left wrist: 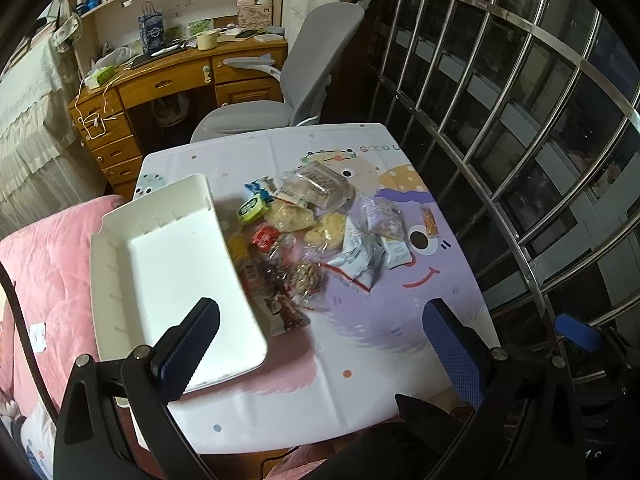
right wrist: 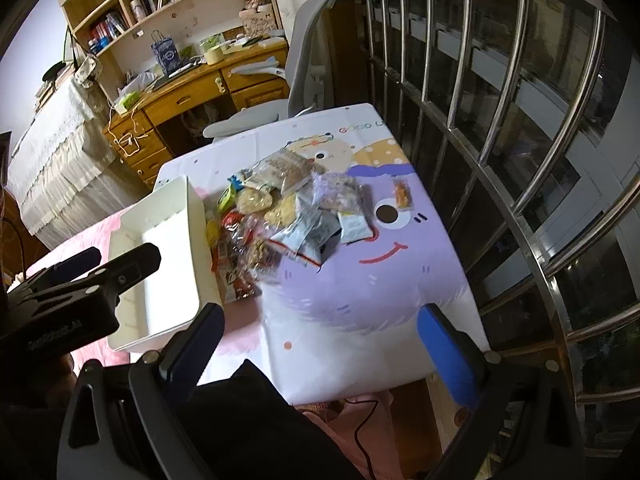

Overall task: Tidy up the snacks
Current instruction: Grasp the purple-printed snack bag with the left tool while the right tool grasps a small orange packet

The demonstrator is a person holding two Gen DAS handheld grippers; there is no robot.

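White tray sits at the tabletop's left edge, nothing in it; snack pile lies mid-table, touching its right wall. Left gripper and right gripper both gape wide, holding nothing.

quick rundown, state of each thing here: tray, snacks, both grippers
white tray: empty, upright, on the table's left side
snack pile: loose heap on the table, right beside the tray, none sorted yet
orange snack packet: lying apart from the heap, on its right
left gripper: open, holding nothing, above the tray's near end
right gripper: open, holding nothing, above the table's near edge
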